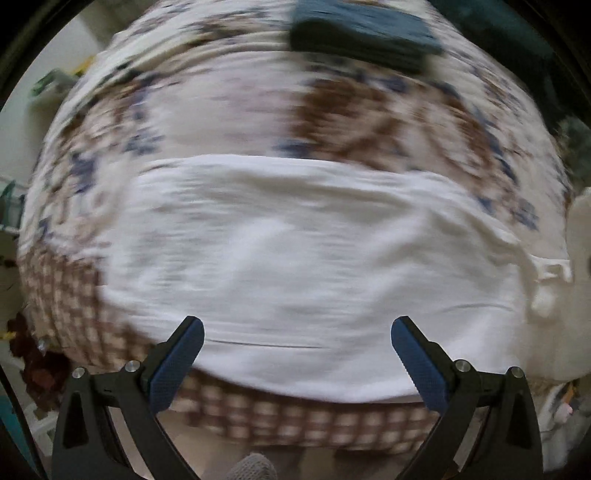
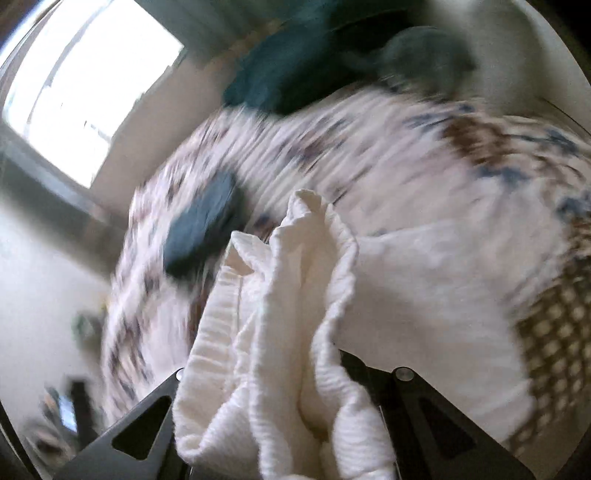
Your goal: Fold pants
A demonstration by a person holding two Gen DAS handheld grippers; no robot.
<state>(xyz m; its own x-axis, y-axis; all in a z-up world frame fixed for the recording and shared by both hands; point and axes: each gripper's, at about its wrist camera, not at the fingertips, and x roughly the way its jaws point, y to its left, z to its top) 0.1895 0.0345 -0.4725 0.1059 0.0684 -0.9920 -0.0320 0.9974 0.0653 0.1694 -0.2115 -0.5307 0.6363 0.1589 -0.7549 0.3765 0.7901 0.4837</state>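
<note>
- The patterned bedspread (image 1: 229,110) serves as the work surface; a dark folded garment (image 1: 362,33) lies at its far side.
- The white pants (image 1: 295,258) lie spread on the bedspread, near its checked front edge, apparently partly folded; more folds seem left.
- The right gripper (image 2: 295,387) is clamped on a bunched pants edge, lifted off the bedspread.
- The left gripper (image 1: 295,343) hovers wide open, empty.

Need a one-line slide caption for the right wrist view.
Right tool shut on bunched white pants, lifted above the patterned bedspread.
</note>
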